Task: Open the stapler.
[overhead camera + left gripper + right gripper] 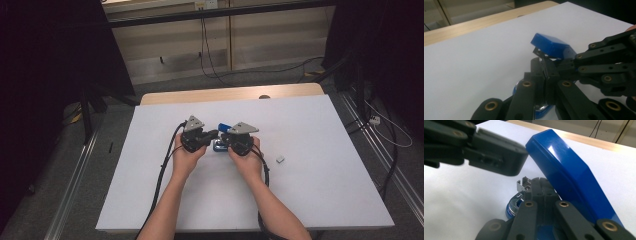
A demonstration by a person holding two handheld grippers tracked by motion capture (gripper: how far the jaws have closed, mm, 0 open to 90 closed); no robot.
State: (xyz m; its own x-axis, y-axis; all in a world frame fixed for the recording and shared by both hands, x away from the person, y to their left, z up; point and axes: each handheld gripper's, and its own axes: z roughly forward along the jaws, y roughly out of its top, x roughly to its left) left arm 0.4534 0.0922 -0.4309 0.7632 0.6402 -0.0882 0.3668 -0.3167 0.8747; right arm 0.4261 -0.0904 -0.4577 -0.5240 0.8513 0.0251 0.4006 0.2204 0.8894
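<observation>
1. The blue stapler (223,136) sits mid-bench (310,190), lid swung up.
2. The left gripper (214,134) at its 9 o'clock is clamped on its metal inner rail (543,65).
3. The right gripper (226,136) at 3 o'clock is closed on the rail.
4. A small grey block (280,159) lies at 4 o'clock.

Lab or recording bay, not a home. White-topped table (320,165) with wood edge stands on grey carpet. Black curtains (45,55) flank both sides. Metal floor rails (75,170) run alongside. Loose cables (210,55) trail over the floor toward a pale panelled wall (270,35).
</observation>
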